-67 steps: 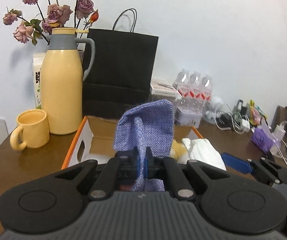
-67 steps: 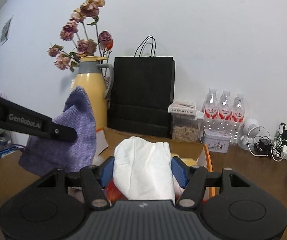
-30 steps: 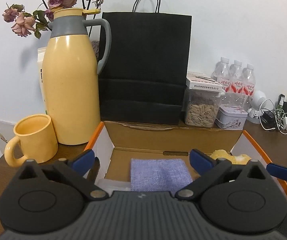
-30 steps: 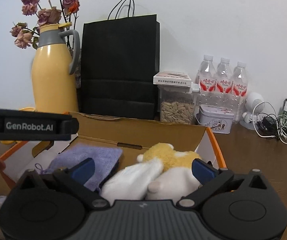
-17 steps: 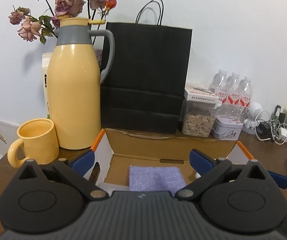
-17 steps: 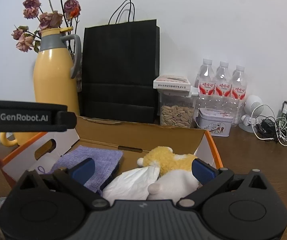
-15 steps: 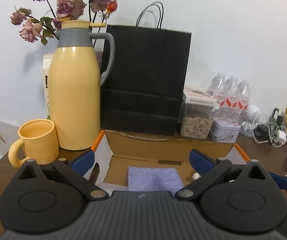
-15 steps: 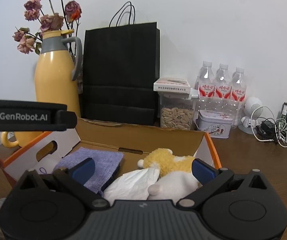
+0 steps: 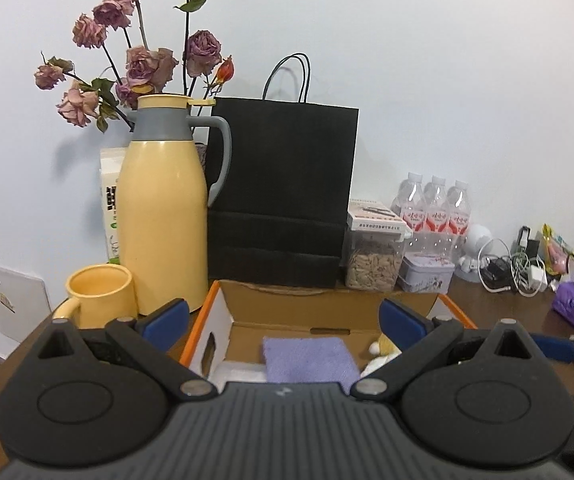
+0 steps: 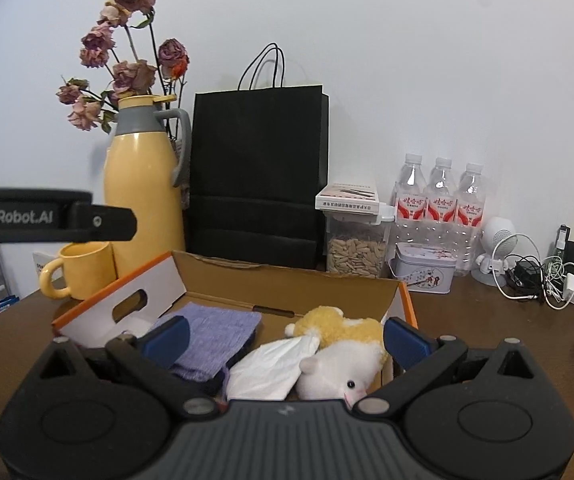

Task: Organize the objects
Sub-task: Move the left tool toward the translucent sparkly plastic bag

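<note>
A: Where do the left tongs (image 9: 283, 320) stand?

B: Spread wide with nothing between them, above the near edge of the cardboard box (image 9: 327, 306). The right tongs (image 10: 285, 338) are just as wide apart and empty, over the same box.

A: And what lies in the box?

B: A purple cloth (image 10: 213, 330) lies flat on the floor of the box, left of the middle. Beside it, on the right, a white cloth (image 10: 271, 370) leans against a soft toy (image 10: 343, 344) that is yellow on top and white below, with a small eye showing. The two touch each other.

A: Does the left view show the same?

B: The purple cloth (image 9: 307, 360), yes, flat in the middle of the box. Of the toy (image 9: 381, 350) only a bit peeks out beside the right finger.

A: What stands round the box?

B: On the brown bench (image 10: 487, 316), behind the box, a black paper bag (image 10: 257, 168) is upright. Left of it stands a yellow flask (image 10: 143, 184) with dried roses (image 10: 127, 68) behind it, and a yellow mug (image 10: 83, 270) sits near the box's left corner. To the right are a jar of seeds (image 10: 357, 246), a small tin (image 10: 423, 272) and three water bottles (image 10: 441, 200).
</note>
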